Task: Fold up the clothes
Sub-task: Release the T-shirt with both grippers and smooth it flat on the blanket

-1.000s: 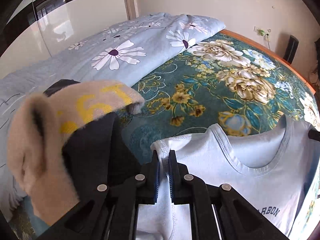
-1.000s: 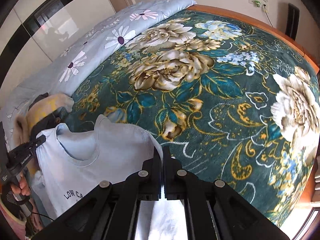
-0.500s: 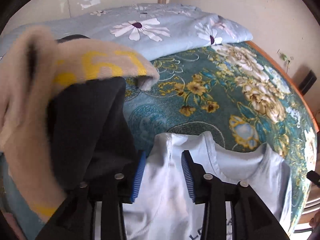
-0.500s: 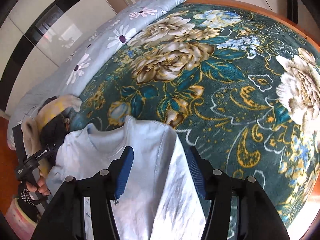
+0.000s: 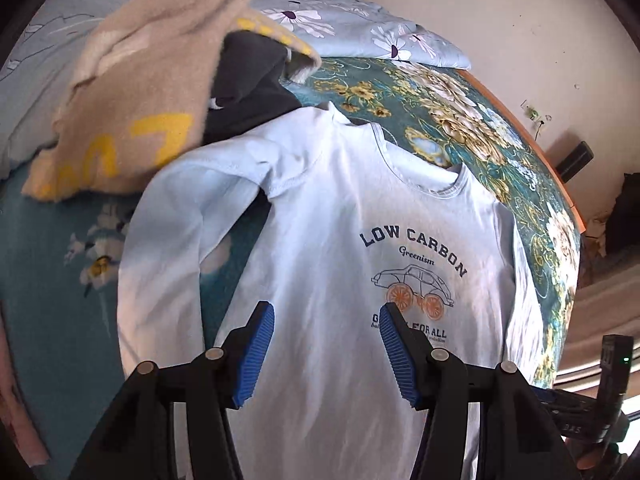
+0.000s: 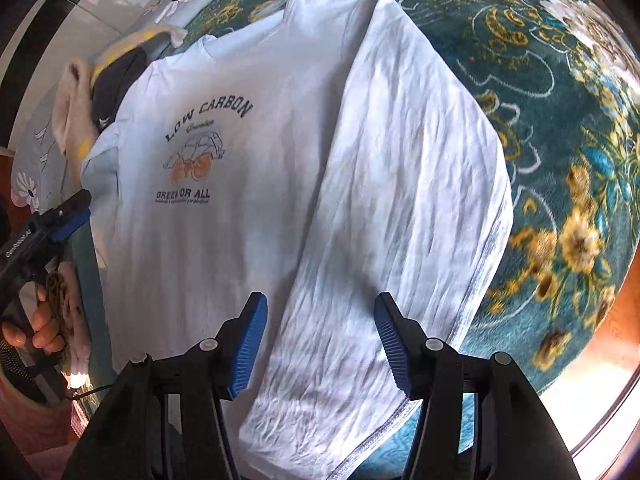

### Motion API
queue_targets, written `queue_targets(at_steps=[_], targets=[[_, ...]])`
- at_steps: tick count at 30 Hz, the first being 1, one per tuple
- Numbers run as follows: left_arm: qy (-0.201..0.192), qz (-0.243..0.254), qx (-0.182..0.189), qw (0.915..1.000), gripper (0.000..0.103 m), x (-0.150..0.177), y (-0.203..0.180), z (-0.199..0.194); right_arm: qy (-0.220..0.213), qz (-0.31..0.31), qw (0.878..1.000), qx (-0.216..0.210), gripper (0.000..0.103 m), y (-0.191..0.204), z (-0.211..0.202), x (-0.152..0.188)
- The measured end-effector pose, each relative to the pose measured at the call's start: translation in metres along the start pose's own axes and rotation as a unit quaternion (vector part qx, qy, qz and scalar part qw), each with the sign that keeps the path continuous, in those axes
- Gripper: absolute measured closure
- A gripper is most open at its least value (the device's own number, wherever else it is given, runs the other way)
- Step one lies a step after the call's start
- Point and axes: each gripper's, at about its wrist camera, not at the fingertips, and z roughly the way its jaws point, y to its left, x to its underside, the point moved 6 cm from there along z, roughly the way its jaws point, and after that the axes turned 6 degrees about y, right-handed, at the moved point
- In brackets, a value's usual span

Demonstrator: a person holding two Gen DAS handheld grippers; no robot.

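Note:
A pale blue long-sleeved T-shirt [image 5: 332,224] printed "LOW CARBON" lies face up on the floral bed, collar away from me. Its sleeve on my left [image 5: 160,216] lies spread beside the body. In the right wrist view the same T-shirt [image 6: 224,168] has its other sleeve [image 6: 404,184] lying crinkled along the right side. My left gripper [image 5: 326,354] hovers open above the lower front of the shirt, nothing between its blue pads. My right gripper [image 6: 320,348] is open too, over the sleeve and lower hem.
A beige fleece garment with yellow letters [image 5: 140,92] and a dark garment [image 5: 248,84] are heaped at the shirt's left shoulder. A light blue daisy quilt [image 5: 352,32] lies at the bed's far end. The wooden bed edge [image 5: 532,148] runs along the right.
Both grippers went from shut on the shirt's shoulders to open, then drew back toward the hem. The shirt now lies spread flat on the bed.

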Motion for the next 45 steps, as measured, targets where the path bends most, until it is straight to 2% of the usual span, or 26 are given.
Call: queue_targets(at_steps=[6,9,11,12,13,14,16,20,23,28,32,36,39,42,43,45], targets=[[-0.007,-0.012,0.017,0.9998,0.044,0.005,0.000,-0.017,0.005,0.021,0.999,0.029,0.046,0.009,0.010,0.007],[-0.005,-0.010,0.020,0.9997,0.044,0.009,-0.003,-0.020,0.010,0.007,0.997,0.077,0.050,0.015,0.017,0.011],[-0.003,-0.012,0.028,0.9995,0.044,0.012,-0.005,-0.021,0.008,-0.007,0.994,0.110,0.068,0.017,0.018,0.013],[-0.002,-0.011,0.028,0.9995,0.044,0.013,-0.006,-0.021,0.007,-0.007,0.993,0.116,0.072,0.016,0.016,0.013],[-0.001,-0.007,0.028,0.9996,0.044,0.014,-0.007,-0.022,0.005,0.002,0.994,0.108,0.088,0.012,0.013,0.013],[-0.002,-0.001,0.025,0.9997,0.044,0.015,-0.008,-0.023,0.003,0.010,0.995,0.100,0.096,0.009,0.011,0.013],[-0.003,0.006,0.019,0.9998,0.044,0.015,-0.009,-0.023,-0.006,0.021,0.996,0.091,0.100,0.001,0.002,0.014],[0.006,-0.002,0.016,0.9998,0.044,0.016,-0.006,-0.017,-0.034,0.036,0.996,0.080,0.101,-0.021,-0.023,0.009],[0.013,0.000,0.009,0.9999,0.044,0.017,-0.005,-0.012,-0.061,0.067,0.991,0.102,0.101,-0.061,-0.051,-0.004],[0.022,-0.002,-0.004,0.9998,0.044,0.015,-0.004,-0.003,-0.106,0.118,0.978,0.138,0.101,-0.128,-0.098,-0.026],[0.032,-0.005,-0.024,0.9992,0.044,0.015,0.000,0.004,-0.140,0.160,0.963,0.166,0.101,-0.187,-0.136,-0.047],[0.034,-0.012,-0.052,0.9980,0.044,0.015,0.011,0.003,-0.153,0.205,0.953,0.160,0.101,-0.230,-0.140,-0.068],[0.027,-0.012,-0.079,0.9965,0.044,0.014,0.027,-0.007,-0.151,0.212,0.954,0.147,0.101,-0.238,-0.131,-0.079],[0.017,-0.029,-0.115,0.9928,0.044,0.015,0.060,-0.021,-0.158,0.206,0.956,0.138,0.100,-0.230,-0.127,-0.082],[0.015,-0.039,-0.126,0.9911,0.044,0.017,0.073,-0.025,-0.164,0.206,0.955,0.135,0.098,-0.227,-0.129,-0.082],[0.019,-0.065,-0.142,0.9876,0.044,0.022,0.100,-0.029,-0.188,0.197,0.951,0.147,0.085,-0.216,-0.140,-0.079]])
